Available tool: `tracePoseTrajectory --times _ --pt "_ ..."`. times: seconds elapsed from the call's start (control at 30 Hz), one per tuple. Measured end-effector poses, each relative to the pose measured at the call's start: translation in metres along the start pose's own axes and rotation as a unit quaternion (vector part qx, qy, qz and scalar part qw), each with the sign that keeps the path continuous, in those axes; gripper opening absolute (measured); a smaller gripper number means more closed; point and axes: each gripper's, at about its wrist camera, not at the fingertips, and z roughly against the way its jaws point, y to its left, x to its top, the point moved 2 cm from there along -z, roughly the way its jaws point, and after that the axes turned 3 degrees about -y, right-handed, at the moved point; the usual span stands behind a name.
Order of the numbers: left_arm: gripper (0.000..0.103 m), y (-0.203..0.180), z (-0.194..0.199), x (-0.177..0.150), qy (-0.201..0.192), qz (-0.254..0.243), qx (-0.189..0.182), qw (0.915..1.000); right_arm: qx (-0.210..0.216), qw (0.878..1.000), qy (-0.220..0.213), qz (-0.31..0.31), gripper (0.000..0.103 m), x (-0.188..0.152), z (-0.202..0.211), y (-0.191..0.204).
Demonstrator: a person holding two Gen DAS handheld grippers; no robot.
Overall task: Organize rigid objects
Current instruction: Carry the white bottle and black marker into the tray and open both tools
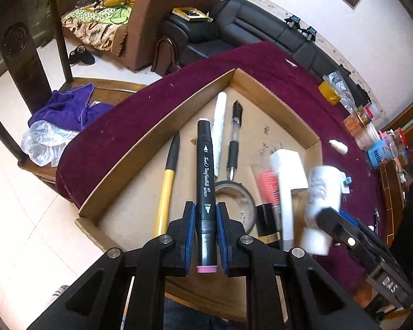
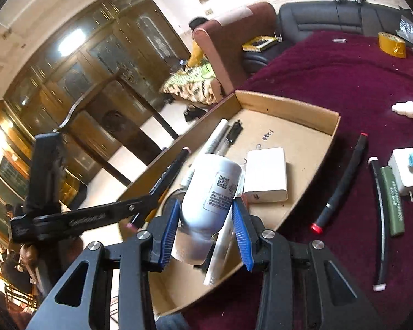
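Left gripper (image 1: pixel 205 233) is clamping its fingers tight on a marker (image 1: pixel 205 165) over the box (image 1: pixel 275 101). Right gripper (image 2: pixel 205 233) is gripping a white bottle (image 2: pixel 210 189), fingers about half open around it.

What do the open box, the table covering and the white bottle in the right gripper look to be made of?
Box: plain brown cardboard, matte, with raw cut edges along its walls.
Table covering: dark red cloth with a plush, velvety nap and specks of lint.
White bottle: probably smooth plastic with a slight sheen and a printed label; the right gripper holds it.

Matt cardboard tray (image 1: pixel 162 126) (plush tablecloth (image 1: pixel 118 126))
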Motion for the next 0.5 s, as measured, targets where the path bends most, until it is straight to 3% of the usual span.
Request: tracePoseTrajectory --times 0.23,0.5 --pt "0.015 -0.001 -0.009 0.017 -0.007 -0.027 0.014 0.9995 -0.023 1.0 0.016 0.002 0.039 0.016 -0.023 0.005" --pt "0.015 -0.002 -0.039 0.034 0.034 -0.089 0.016 0.9953 -0.039 0.999 0.028 0.004 0.039 0.027 -0.053 0.003"
